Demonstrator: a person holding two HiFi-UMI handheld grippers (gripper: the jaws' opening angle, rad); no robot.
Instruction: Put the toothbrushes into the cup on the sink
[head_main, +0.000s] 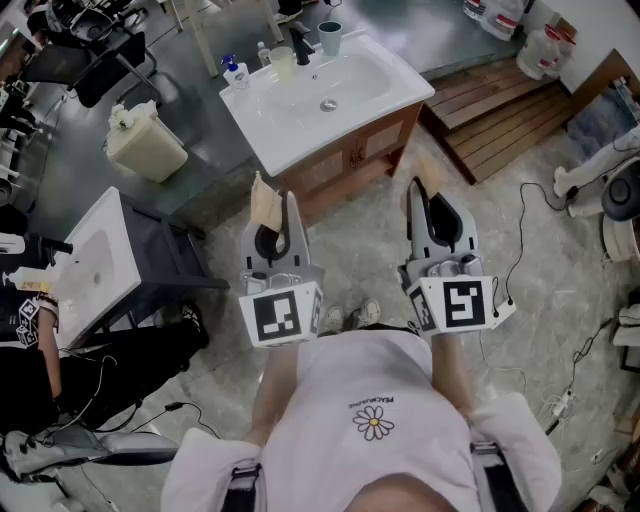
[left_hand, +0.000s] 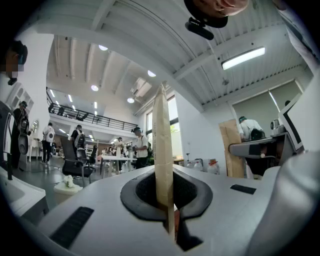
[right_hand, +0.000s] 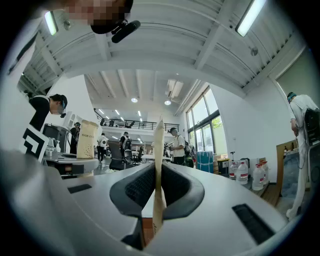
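The white sink (head_main: 300, 125) on a wooden cabinet stands ahead of me in the head view. On its back rim are a bluish cup (head_main: 330, 38), a clear cup (head_main: 283, 63), a dark faucet (head_main: 300, 45) and a soap bottle (head_main: 235, 72). I can make out no toothbrush. My left gripper (head_main: 263, 190) and right gripper (head_main: 420, 185) are held side by side short of the cabinet, pointing toward it. Both are shut, tan pads pressed flat together with nothing between them. The left gripper (left_hand: 161, 100) and right gripper (right_hand: 159, 125) views look out into a hall with people.
A second white basin (head_main: 95, 260) stands at the left, with a cream canister (head_main: 145, 140) on the floor behind it. Wooden steps (head_main: 500, 110) lie right of the sink. Cables (head_main: 520, 250) and white equipment (head_main: 620, 200) are at the right; a person (head_main: 40, 350) stands at lower left.
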